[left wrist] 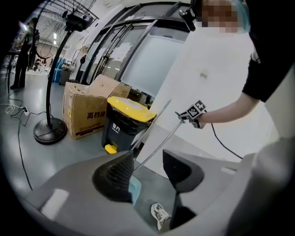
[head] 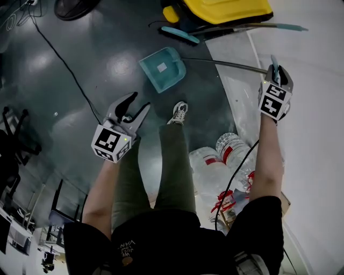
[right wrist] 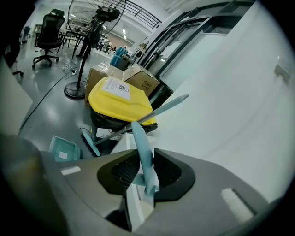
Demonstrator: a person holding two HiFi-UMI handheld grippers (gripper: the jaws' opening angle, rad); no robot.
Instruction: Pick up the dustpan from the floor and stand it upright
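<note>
Teal dustpan (head: 163, 69) — black bin (left wrist: 120, 134) (yellow lid (left wrist: 131, 109))

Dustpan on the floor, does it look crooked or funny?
Yes. The dustpan is tilted: its teal pan rests on the dark floor while its long handle slants up to the right gripper, which grips the teal handle end. It is not standing upright yet.

Layout, head view: dustpan (head: 161, 69) ahead of shoe (head: 179, 111), its handle (head: 226, 65) running right, end between the jaws of right gripper (head: 276, 72) | left gripper (head: 138, 103) left of leg (head: 174, 161), apart from dustpan | bin (head: 226, 11) behind dustpan, against wall (head: 317, 53) | boxes (left wrist: 85, 110) left of bin, fan stand (left wrist: 50, 130) left of boxes | bottles (head: 226, 156) right of leg
</note>
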